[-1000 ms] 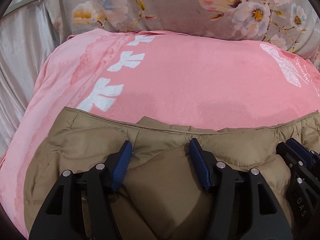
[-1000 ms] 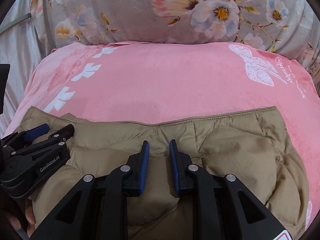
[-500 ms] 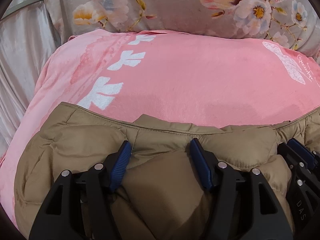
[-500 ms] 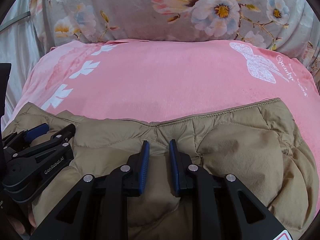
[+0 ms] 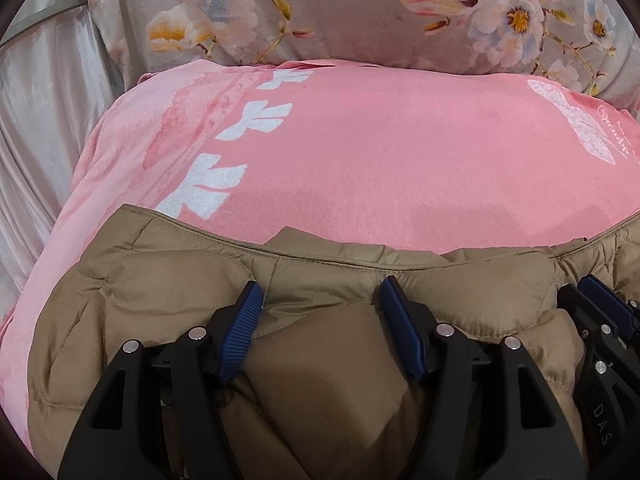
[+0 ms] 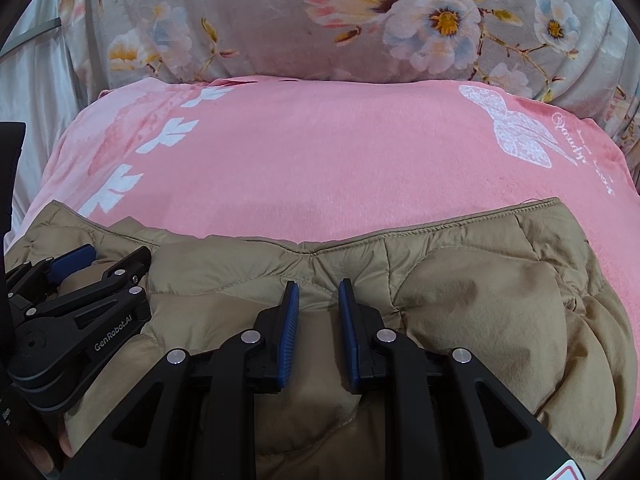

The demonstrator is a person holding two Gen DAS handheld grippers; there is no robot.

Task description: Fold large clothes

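Observation:
A tan quilted puffer jacket [image 5: 160, 280] lies folded on a pink blanket [image 5: 380, 152], its hem edge facing away from me. It also fills the lower half of the right wrist view [image 6: 480, 292]. My left gripper [image 5: 320, 320] is open, its jaws wide apart, resting on a puffed fold of the jacket. My right gripper [image 6: 318, 320] has its jaws close together with a bunch of jacket fabric pinched between them. The left gripper shows at the left of the right wrist view [image 6: 72, 276]; the right one shows at the right edge of the left wrist view [image 5: 600, 316].
The pink blanket [image 6: 320, 152] with white leaf and butterfly prints covers the bed. A grey floral quilt [image 5: 360, 12] is bunched along the far side. Pale satin fabric [image 5: 40, 120] hangs at the left.
Both grippers have shifted slightly with the jacket; the jacket's hem edge sits a little farther out on the blanket, and its right side is spread wider. Jaw openings look unchanged.

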